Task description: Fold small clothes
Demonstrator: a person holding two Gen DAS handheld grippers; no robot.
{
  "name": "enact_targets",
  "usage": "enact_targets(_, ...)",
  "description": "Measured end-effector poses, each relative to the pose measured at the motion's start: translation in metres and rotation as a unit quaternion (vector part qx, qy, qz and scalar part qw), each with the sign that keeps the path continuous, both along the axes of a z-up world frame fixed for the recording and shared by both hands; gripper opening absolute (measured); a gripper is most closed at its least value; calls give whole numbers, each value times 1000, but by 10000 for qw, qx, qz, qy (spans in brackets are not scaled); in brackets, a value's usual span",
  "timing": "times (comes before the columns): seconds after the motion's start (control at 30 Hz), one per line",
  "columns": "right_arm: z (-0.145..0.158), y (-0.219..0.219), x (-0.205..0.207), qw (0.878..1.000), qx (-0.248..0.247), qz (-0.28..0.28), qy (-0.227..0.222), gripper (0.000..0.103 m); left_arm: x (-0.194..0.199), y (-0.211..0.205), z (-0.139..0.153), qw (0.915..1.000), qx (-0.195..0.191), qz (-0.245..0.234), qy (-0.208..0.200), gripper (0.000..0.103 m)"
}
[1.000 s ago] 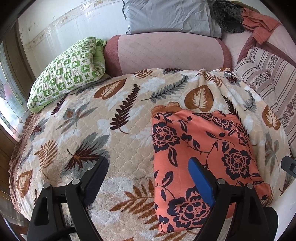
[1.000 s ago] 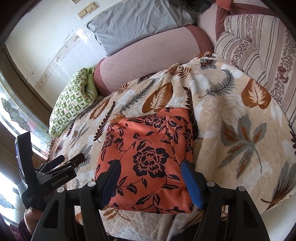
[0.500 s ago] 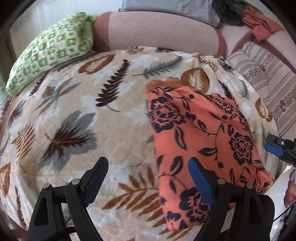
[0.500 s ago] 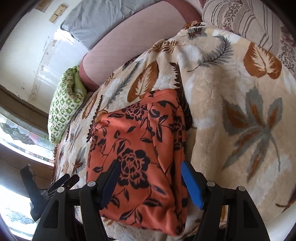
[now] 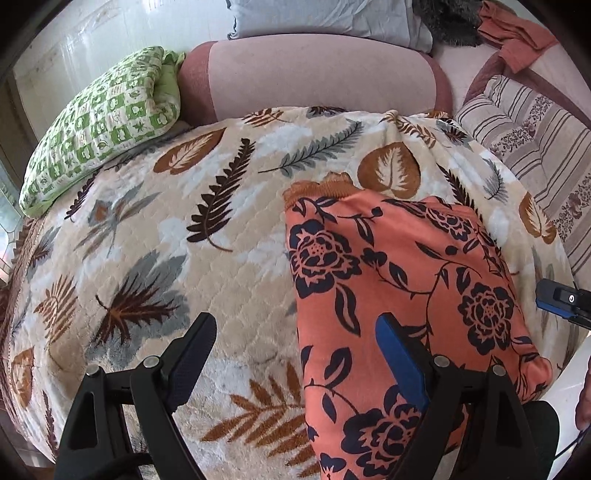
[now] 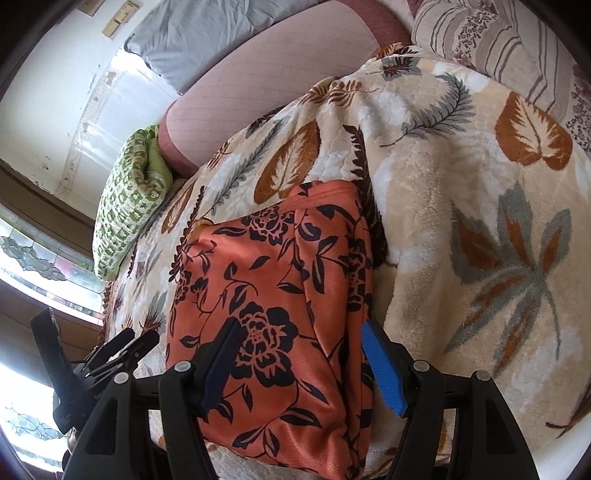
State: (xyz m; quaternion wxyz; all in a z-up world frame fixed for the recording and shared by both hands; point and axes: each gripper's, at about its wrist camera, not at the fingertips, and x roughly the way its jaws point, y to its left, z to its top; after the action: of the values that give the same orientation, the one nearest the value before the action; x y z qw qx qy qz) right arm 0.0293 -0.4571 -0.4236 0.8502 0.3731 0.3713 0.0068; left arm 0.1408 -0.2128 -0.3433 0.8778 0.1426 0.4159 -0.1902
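An orange garment with dark flowers (image 5: 399, 280) lies folded into a rough rectangle on the leaf-patterned blanket (image 5: 207, 236); it also shows in the right wrist view (image 6: 273, 295). My left gripper (image 5: 295, 350) is open and empty, hovering over the garment's left edge near its near end. My right gripper (image 6: 299, 354) is open and empty, straddling the garment's near right part. The right gripper's tip (image 5: 561, 301) shows at the right edge of the left wrist view, and the left gripper (image 6: 110, 354) shows at the left in the right wrist view.
A green checked pillow (image 5: 107, 122) lies at the back left. A pink headboard cushion (image 5: 317, 74) and a grey pillow (image 5: 325, 18) are behind the blanket. Striped bedding (image 5: 535, 129) lies to the right, and an orange cloth (image 5: 517, 29) at the far right.
Both grippers stay open. The left gripper view has pulled back a little from the garment. The right gripper has moved closer and lower over the garment's right edge.
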Motion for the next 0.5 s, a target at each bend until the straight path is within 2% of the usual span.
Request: enact_targets(0.5,11,7,-4,9999,-92,55,-103,71,-5,0,6,10000,-50,0,-77,88)
